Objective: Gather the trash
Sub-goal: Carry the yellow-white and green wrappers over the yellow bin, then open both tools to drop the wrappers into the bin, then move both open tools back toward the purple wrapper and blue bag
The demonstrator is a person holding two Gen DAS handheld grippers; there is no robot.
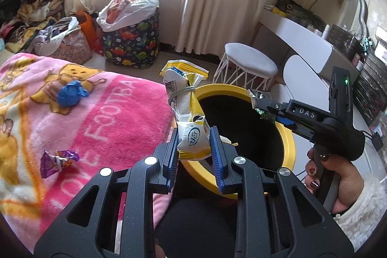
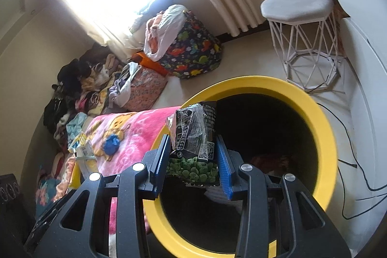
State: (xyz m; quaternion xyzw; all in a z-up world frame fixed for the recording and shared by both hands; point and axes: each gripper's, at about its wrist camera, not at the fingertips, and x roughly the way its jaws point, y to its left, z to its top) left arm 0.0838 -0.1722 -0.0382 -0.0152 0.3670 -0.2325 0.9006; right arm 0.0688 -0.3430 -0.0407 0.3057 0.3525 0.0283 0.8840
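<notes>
Between the blue pads of the left tool sits a yellow-and-white wrapper, gripped at its lower end and rising over the near rim of the yellow bin. Right tool grips a pea snack bag above the bin's mouth. Left of the left tool, 2 scraps lie on the pink blanket: a blue wad and a purple wrapper.

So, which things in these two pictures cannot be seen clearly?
- Bottom of the yellow bin: both views, too dark; only a reddish blur.
- Yellow wrapper brand: left wrist view, left tongs cover part.
- Pea packet small print: right wrist view, too small.
- Window: overexposed, both views.
</notes>
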